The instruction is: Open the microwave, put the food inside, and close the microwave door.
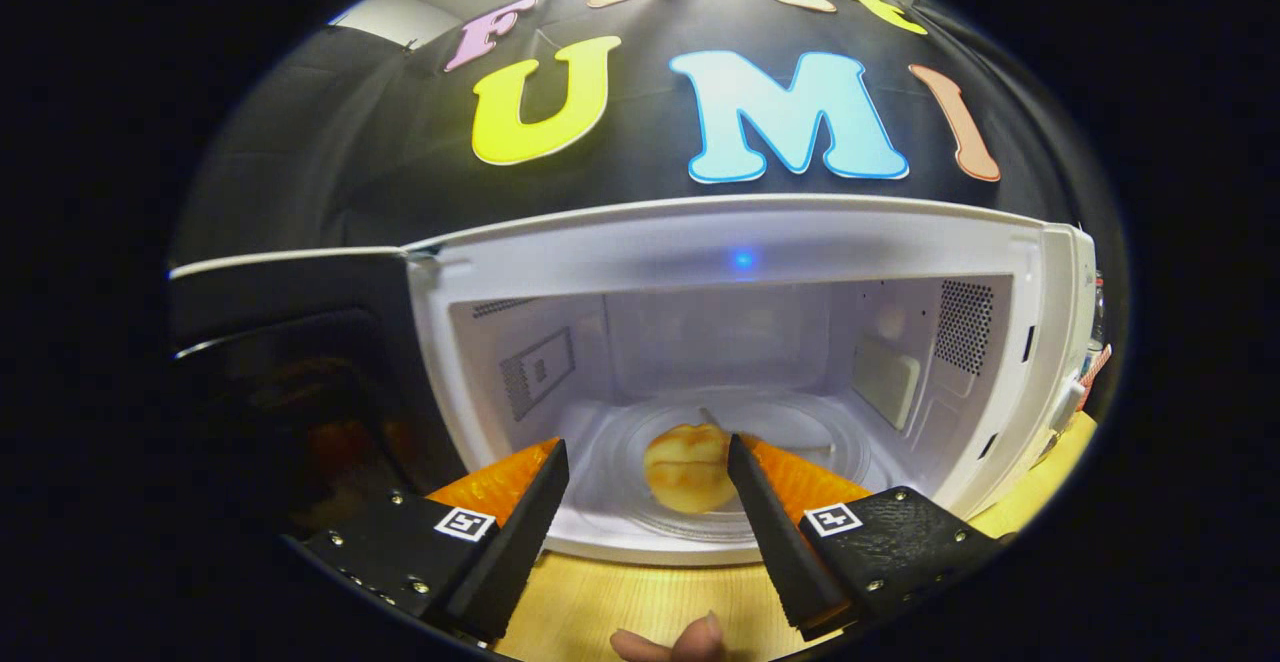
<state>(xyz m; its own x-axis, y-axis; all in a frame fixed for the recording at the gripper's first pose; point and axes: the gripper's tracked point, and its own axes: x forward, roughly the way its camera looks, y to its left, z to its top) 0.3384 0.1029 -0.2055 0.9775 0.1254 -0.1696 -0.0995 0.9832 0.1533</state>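
A white microwave [760, 242] stands on the wooden table with its dark door [300, 382] swung wide open to the left. On the glass turntable [810, 442] inside lies the food, a small golden bun [688, 467]. My gripper [648, 454] is open at the mouth of the cavity. The bun lies just ahead of the fingertips, nearer the right finger [770, 522], and neither finger presses on it.
The wooden tabletop [640, 602] runs under the fingers and out to the right of the microwave. A person's fingertip [690, 640] shows below the gripper. Some small items [1095, 362] stand to the right of the microwave.
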